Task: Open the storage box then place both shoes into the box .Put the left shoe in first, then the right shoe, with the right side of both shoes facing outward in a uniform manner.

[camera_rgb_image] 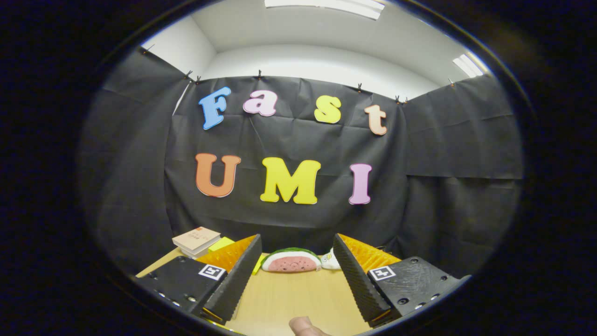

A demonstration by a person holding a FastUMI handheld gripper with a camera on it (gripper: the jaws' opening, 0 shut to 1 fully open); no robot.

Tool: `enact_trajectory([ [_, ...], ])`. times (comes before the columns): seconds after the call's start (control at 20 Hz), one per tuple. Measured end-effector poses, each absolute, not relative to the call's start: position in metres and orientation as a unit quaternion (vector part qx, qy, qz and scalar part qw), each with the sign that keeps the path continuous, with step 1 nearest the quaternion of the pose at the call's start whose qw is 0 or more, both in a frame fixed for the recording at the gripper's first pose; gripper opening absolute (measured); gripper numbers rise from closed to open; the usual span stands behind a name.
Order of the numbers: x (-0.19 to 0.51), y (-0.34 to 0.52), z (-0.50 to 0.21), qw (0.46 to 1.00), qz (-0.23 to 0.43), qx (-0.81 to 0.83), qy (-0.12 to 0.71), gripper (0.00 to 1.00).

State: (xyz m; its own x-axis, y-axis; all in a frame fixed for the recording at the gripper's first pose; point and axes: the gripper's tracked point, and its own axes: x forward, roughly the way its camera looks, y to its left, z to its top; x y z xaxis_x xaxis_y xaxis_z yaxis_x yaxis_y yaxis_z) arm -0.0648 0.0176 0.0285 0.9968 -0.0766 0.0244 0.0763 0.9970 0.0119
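From where I sit at the controls, sweeping left to right: at about ten o'clock from the fingers, a small stack of books (196, 241) lies on the light wooden desk (298, 298), close to the black cloth wall, with a yellow-green note pad (220, 243) just beside it toward the centre. The gripper (296, 275) is held level above the desk, its fingers (235, 275) spread wide apart with nothing between them but bare desk surface. At twelve o'clock, beyond the gap between the fingers, a watermelon-slice plush toy (291, 261) rests flat side down on the desk near the foot of the wall. Touching its right end, at roughly one o'clock and partly hidden behind the right finger, is a small white soft toy (330, 261) whose shape I cannot make out fully. At six o'clock, just behind the fingers, a fingertip (305, 326) of the person holding the rig pokes in. I cannot locate the storage box or either shoe from this vantage.
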Motion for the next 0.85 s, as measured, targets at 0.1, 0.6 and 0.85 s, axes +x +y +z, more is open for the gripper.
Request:
enact_trajectory([
  [0.1,-0.072,0.017,0.021,1.0,-0.022,0.012,-0.013,0.96],
  [0.6,-0.071,0.016,0.006,1.0,-0.009,0.0,0.017,0.96],
  [0.85,-0.078,0.02,0.007,1.0,-0.009,-0.02,0.008,0.96],
])
